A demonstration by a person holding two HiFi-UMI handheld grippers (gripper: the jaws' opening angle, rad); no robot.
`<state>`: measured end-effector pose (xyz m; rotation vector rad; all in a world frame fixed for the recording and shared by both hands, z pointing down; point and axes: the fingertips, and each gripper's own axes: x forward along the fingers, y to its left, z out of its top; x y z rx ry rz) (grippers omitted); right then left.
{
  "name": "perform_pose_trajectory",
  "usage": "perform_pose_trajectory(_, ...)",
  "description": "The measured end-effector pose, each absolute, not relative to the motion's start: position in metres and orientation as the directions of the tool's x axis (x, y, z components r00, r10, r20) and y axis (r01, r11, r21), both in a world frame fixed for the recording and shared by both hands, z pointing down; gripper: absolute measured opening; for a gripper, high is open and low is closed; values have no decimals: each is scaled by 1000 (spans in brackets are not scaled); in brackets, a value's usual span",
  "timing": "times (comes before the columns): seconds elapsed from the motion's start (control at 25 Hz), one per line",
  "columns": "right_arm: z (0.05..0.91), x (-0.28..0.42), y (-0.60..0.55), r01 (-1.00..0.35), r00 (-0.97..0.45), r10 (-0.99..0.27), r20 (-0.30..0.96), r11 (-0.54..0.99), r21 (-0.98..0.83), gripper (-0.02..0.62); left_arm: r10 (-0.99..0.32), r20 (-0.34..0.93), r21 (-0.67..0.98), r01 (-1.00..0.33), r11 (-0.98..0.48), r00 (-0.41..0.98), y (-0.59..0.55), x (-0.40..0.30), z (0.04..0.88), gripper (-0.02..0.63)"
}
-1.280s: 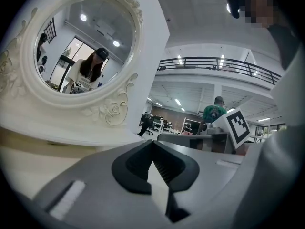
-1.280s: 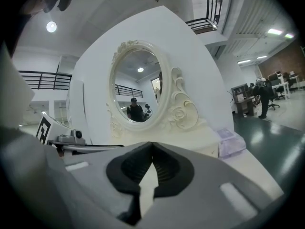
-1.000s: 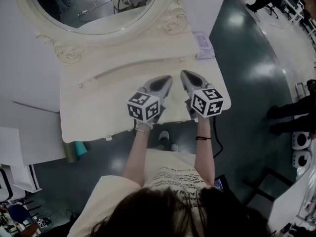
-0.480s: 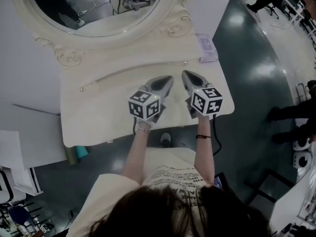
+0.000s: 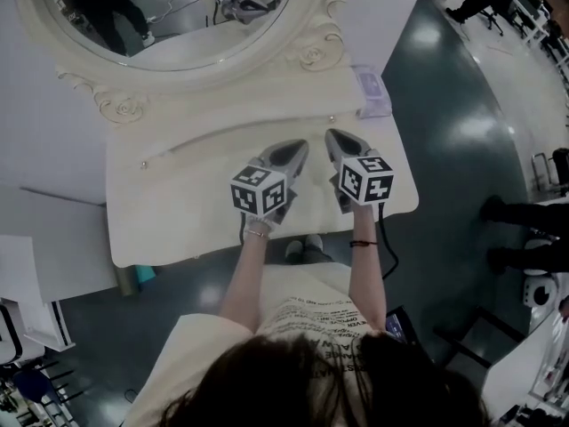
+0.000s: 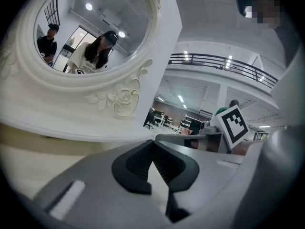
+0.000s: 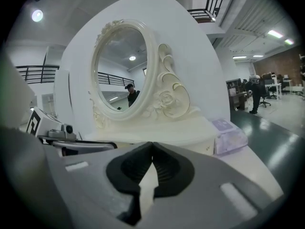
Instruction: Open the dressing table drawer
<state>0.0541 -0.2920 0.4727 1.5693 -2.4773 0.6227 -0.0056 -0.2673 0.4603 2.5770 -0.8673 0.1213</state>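
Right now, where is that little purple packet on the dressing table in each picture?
Head view: the purple packet is upper right of centre, to the lower right of the oval mirror.
Left gripper view: not in it.
Right gripper view: right of centre, low beside the mirror's base.
Shared landmark: the oval mirror, upper left in the left gripper view, centre left in the right gripper view.

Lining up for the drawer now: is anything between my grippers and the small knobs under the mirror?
Nothing visible does. The tabletop between the left gripper, the right gripper and the left knob or right knob is bare. The purple pack lies at the back right corner, just right of the right knob, off those lines.
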Motion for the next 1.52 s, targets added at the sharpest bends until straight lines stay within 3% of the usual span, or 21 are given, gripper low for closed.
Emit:
perform_pose_trajectory(0.76,518,74,-328,-897,-436,-778,453,337,-286,29,-569,288,397,-637,-661,770,-287,13,495,-2)
perform_pose_trajectory(1.52,557,92,-353,-914,-401,-751,524,291,-283,134,-605,307,393,-677,-623,735,-297,25,513,-2)
